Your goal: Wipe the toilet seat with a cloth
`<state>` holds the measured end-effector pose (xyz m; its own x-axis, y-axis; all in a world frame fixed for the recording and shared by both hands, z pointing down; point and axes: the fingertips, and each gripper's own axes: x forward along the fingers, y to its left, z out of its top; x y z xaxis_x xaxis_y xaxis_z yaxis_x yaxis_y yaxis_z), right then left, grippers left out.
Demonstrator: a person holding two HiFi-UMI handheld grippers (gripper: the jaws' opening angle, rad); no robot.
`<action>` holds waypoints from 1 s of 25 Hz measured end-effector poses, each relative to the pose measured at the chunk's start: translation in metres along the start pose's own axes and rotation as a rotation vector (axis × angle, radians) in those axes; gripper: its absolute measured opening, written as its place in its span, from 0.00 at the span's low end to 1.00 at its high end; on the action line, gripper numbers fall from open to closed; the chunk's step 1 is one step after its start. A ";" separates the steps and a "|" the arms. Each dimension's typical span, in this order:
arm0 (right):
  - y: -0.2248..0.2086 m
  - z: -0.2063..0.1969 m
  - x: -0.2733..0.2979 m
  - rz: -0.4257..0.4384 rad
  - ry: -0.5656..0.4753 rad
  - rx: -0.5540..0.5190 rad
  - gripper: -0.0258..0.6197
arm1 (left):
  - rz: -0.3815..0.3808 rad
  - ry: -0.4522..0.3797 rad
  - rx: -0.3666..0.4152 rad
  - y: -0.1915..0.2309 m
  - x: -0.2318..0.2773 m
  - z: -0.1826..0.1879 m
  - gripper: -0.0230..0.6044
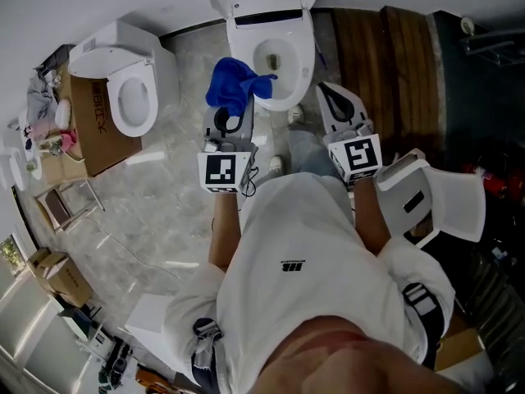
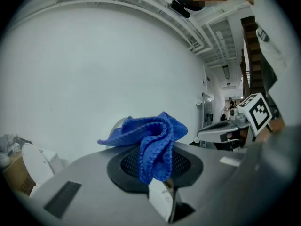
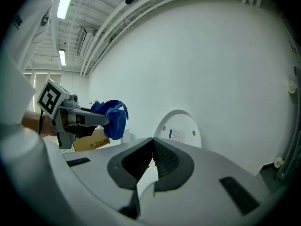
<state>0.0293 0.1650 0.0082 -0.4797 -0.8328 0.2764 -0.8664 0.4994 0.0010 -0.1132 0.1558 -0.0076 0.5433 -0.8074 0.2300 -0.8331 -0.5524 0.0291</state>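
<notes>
Head view puts you standing over the toilet seat point(image 1: 306, 62), which lies just beyond both tools. Your left gripper point(image 1: 232, 115) is clamped on the bunched blue cloth point(image 1: 235, 84), held by the seat's left edge. Your right gripper point(image 1: 332, 97), further right, has its jaws pressed together on nothing.

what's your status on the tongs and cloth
Left tongs shut on blue cloth. Right tongs shut, empty. Cloth by toilet seat left edge, contact unclear. Nothing in the way.
</notes>
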 end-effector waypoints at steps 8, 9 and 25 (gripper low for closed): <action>-0.039 -0.043 0.072 0.106 0.077 0.045 0.03 | 0.043 0.080 -0.050 0.027 0.070 -0.042 0.16; -0.042 -0.048 0.080 0.115 0.085 0.051 0.03 | 0.046 0.089 -0.064 0.029 0.076 -0.050 0.17; -0.084 -0.152 0.166 0.167 0.193 0.085 0.03 | 0.114 0.159 -0.179 0.067 0.163 -0.147 0.17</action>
<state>0.0435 0.0217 0.2003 -0.5885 -0.6753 0.4445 -0.7900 0.5972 -0.1387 -0.0959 0.0179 0.1748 0.4333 -0.8118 0.3914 -0.9009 -0.4027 0.1620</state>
